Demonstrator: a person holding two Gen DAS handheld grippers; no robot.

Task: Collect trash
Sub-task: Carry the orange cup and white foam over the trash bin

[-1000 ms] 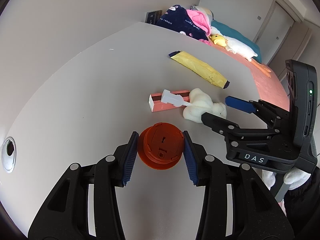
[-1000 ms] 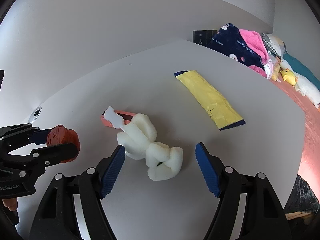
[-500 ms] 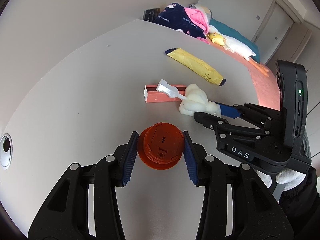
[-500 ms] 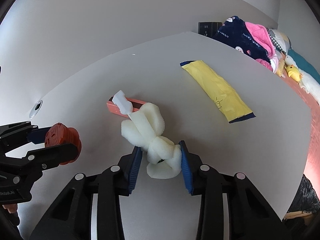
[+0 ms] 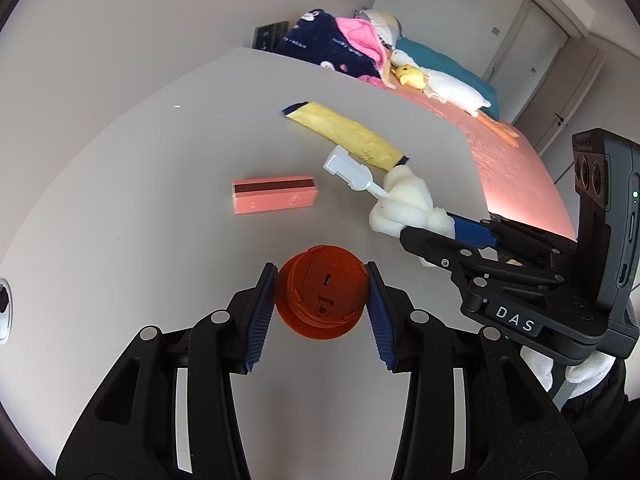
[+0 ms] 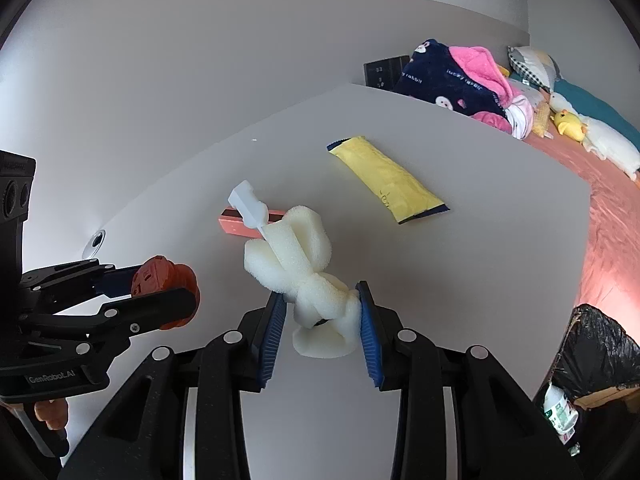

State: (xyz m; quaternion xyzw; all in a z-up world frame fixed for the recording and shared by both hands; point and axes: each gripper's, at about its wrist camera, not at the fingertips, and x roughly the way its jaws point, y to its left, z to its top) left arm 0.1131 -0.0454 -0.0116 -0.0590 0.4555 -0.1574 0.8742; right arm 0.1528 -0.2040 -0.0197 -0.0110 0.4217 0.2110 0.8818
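Note:
My left gripper (image 5: pixel 322 292) is shut on an orange round plastic piece (image 5: pixel 322 298), held above the grey table (image 5: pixel 140 208); it also shows in the right wrist view (image 6: pixel 164 284). My right gripper (image 6: pixel 320 312) is shut on a white foam sponge brush (image 6: pixel 298 268) with a white plastic handle, lifted off the table; it also shows in the left wrist view (image 5: pixel 404 206). A pink box (image 5: pixel 274 200) and a yellow wrapper (image 5: pixel 348 134) lie on the table.
A bin lined with a black bag (image 6: pixel 592 344) stands at the table's right side. A bed with a pink sheet (image 5: pixel 516 168), blankets and plush toys lies beyond the table. A round cable hole (image 5: pixel 4 304) sits at the table's left.
My right gripper closed on the foam brush and lifted it off the pink box. The left gripper kept holding the orange piece.

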